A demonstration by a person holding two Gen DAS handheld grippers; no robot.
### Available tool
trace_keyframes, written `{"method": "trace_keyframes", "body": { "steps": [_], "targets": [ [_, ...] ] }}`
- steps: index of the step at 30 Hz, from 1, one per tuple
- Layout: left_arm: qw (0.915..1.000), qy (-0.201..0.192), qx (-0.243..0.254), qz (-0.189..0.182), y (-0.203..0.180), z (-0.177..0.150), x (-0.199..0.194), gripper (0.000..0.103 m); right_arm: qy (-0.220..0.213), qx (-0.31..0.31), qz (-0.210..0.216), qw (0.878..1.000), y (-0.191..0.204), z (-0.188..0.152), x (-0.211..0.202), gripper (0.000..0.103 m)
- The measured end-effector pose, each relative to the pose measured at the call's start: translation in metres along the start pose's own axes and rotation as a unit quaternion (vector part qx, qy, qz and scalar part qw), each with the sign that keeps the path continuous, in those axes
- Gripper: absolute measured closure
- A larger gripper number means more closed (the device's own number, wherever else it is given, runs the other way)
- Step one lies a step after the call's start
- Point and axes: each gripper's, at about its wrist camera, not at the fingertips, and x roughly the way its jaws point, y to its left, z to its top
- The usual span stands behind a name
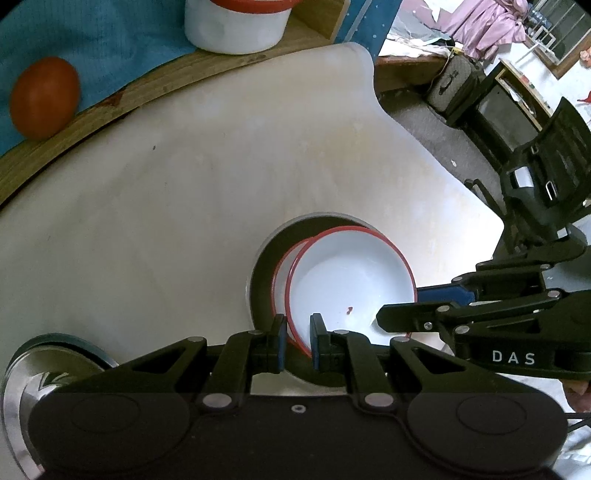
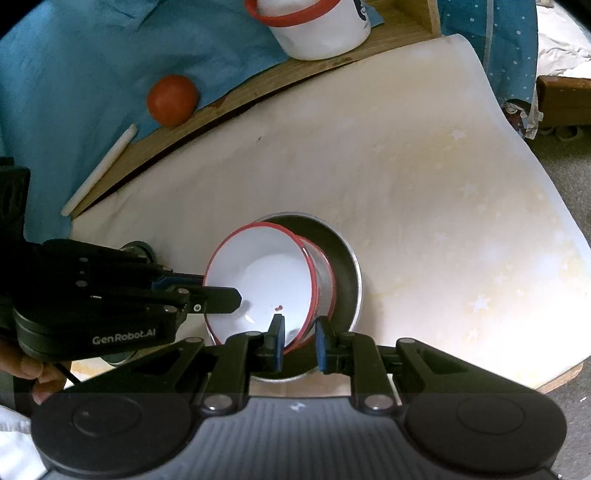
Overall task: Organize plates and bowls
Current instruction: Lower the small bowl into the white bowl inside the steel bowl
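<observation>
A white bowl with a red rim [image 1: 351,280] [image 2: 266,291] sits tilted inside another red-rimmed bowl [image 1: 282,269] [image 2: 325,280], both in a dark metal pan [image 1: 262,280] [image 2: 347,266] on the white mat. My left gripper [image 1: 298,341] straddles the near rim of the white bowl, one pad inside and one outside, jaws narrow around it. My right gripper [image 2: 299,339] straddles the bowl's rim on its side the same way. Each gripper shows in the other's view, the right one [image 1: 413,306] and the left one [image 2: 221,291], both at the bowl's rim.
A white mat [image 1: 184,206] [image 2: 424,206] covers a wooden table. At the back stand a red-rimmed white mug [image 1: 236,26] [image 2: 317,29] and a tomato [image 1: 44,98] [image 2: 171,99] on blue cloth. A steel lid [image 1: 22,384] lies left. A white stick [image 2: 99,170] lies by the table's edge.
</observation>
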Motion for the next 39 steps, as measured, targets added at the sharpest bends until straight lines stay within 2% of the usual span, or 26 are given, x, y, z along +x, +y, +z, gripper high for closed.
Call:
{"method": "trace_keyframes", "body": {
  "steps": [16,21,23,27,35,39],
  "targets": [
    [0.9999,0.005,0.001,0.010,-0.0035,0.0017,0.0043,0.089,0.014,-0.010,0.006,1.000,0.0004,0.0083,0.0092,0.082],
    [0.9999,0.005,-0.003,0.012,-0.0037,0.0032,0.0054,0.088,0.015,-0.013,0.007,1.000,0.0003,0.0078,0.0090,0.079],
    [0.9999,0.006,-0.003,0.012,-0.0033,0.0037,0.0062,0.087,0.014,-0.014,0.004,1.000,0.0000,0.0079,0.0088,0.074],
    [0.9999,0.006,-0.005,0.012,-0.0029,0.0037,0.0064,0.087,0.014,-0.015,0.005,1.000,-0.0011,0.0071,0.0087,0.074],
    [0.9998,-0.004,-0.011,0.017,-0.0003,0.0046,0.0035,0.083,0.012,-0.010,0.007,1.000,-0.0014,0.0063,0.0081,0.074],
    [0.9997,-0.014,-0.012,0.018,-0.0003,0.0045,-0.0027,0.076,0.011,-0.014,0.006,1.000,-0.0011,0.0072,0.0084,0.074]
  ]
}}
